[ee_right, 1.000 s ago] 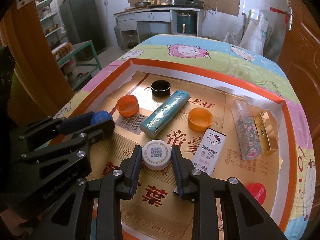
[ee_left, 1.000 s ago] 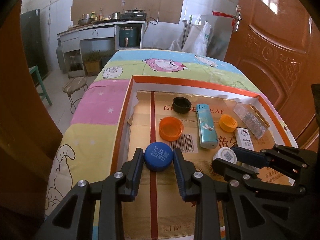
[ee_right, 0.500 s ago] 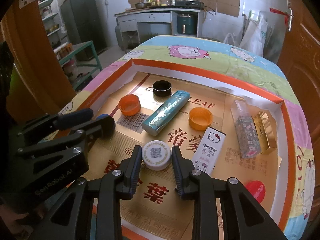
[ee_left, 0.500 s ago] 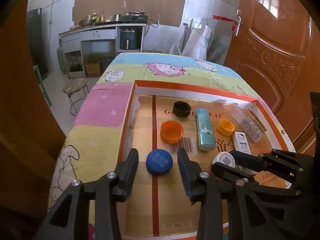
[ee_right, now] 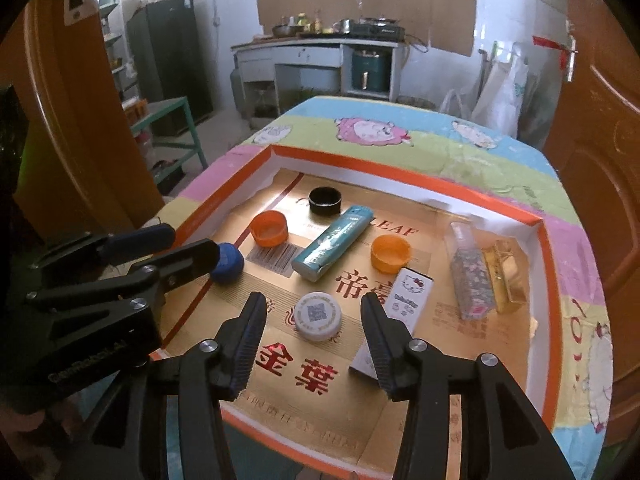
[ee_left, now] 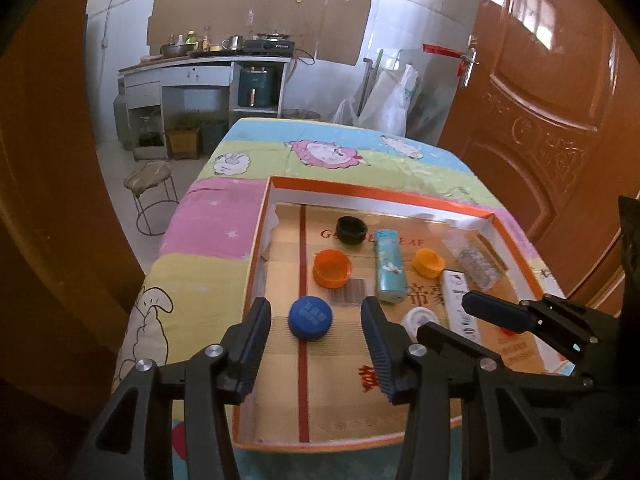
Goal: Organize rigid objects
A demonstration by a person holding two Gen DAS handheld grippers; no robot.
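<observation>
A shallow orange-rimmed cardboard tray (ee_left: 262,216) (ee_right: 546,264) holds the objects. A blue cap (ee_left: 311,318) (ee_right: 228,262) lies at its near left, between and just beyond the tips of my open, empty left gripper (ee_left: 314,346). A white cap with a QR code (ee_right: 319,316) (ee_left: 420,318) lies in front of my open, empty right gripper (ee_right: 314,344). Both grippers hover above the tray. Further in lie two orange caps (ee_right: 270,229) (ee_right: 391,253), a black cap (ee_right: 325,200), a teal lighter (ee_right: 332,243) and a Hello Kitty lighter (ee_right: 408,300).
A clear patterned lighter (ee_right: 470,276) and a gold box (ee_right: 506,276) lie at the tray's right. The tray sits on a table with a cartoon cloth (ee_right: 400,140). A stool (ee_left: 150,184) stands left of the table and a wooden door (ee_left: 540,100) right.
Both grippers opened and pulled back and up. The left let go of the blue cap and the right let go of the white cap. Both caps stayed on the tray.
</observation>
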